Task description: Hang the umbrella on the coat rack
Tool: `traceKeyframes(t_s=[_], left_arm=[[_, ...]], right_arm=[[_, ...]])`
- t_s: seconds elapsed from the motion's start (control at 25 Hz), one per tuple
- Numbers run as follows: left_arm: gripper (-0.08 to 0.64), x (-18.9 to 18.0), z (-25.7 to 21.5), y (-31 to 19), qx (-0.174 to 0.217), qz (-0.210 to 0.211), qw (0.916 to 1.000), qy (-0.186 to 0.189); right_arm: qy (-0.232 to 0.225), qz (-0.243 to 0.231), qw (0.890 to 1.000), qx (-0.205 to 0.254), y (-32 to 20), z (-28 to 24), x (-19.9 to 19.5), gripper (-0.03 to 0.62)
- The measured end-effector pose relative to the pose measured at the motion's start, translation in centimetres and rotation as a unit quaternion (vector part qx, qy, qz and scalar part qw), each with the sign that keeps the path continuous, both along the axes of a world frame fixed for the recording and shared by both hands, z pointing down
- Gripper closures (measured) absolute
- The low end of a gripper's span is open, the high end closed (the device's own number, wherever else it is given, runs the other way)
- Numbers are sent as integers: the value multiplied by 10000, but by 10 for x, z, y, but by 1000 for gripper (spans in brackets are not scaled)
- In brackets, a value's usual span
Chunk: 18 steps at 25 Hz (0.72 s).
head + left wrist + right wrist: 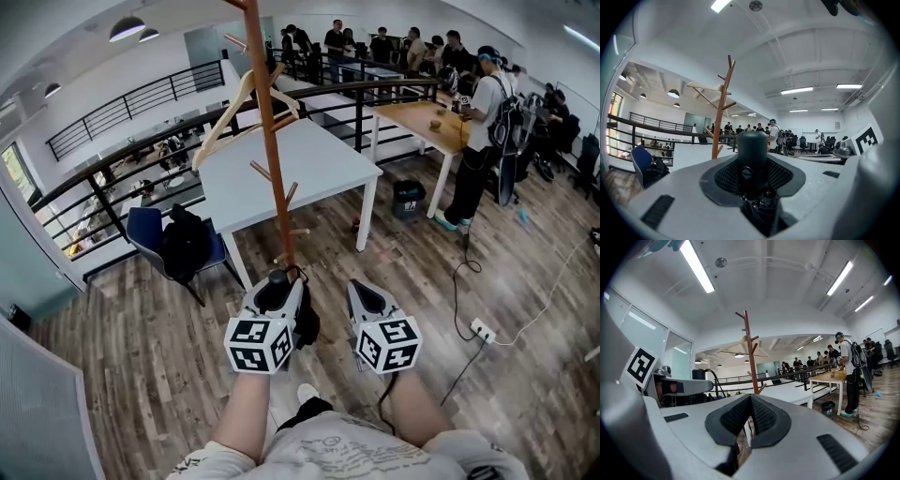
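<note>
A tall wooden coat rack point(270, 141) stands just ahead of both grippers, with a wooden hanger point(234, 117) on one of its upper pegs. My left gripper point(277, 286) is shut on a folded black umbrella point(281, 281). In the left gripper view the umbrella's black handle point(752, 150) sticks up between the pads, and the rack point(721, 117) rises behind it to the left. My right gripper point(361, 289) is beside the left one, shut, with nothing held. In the right gripper view its pads meet at the tip point(751, 401), the rack point(751, 357) stands straight ahead, and the umbrella's handle point(698, 374) shows at the left.
A white table point(319, 178) stands right behind the rack. A blue chair point(141, 230) with a black bag is to the left, by a black railing point(112, 183). At the right are a wooden table point(422, 117), a standing person point(480, 131), a black bin point(409, 199) and a power strip point(482, 329).
</note>
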<state>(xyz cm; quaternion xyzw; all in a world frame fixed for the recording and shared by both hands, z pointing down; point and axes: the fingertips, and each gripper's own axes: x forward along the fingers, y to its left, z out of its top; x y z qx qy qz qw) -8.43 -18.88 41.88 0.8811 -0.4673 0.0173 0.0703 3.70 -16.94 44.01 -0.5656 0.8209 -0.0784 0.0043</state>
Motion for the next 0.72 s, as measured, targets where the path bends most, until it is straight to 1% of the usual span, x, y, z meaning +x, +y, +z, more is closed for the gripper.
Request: traceKeyframes(t_s=[0.4,0.72], left_arm=[[407,-11,-18,-102,65,23,10000,24],[407,-14,-36,-168,258,84,9996,2]], right_arm=[[77,-115,9999,45,-108,-13,-15,594],[91,-168,9997,139,-183,-19,-22,594]])
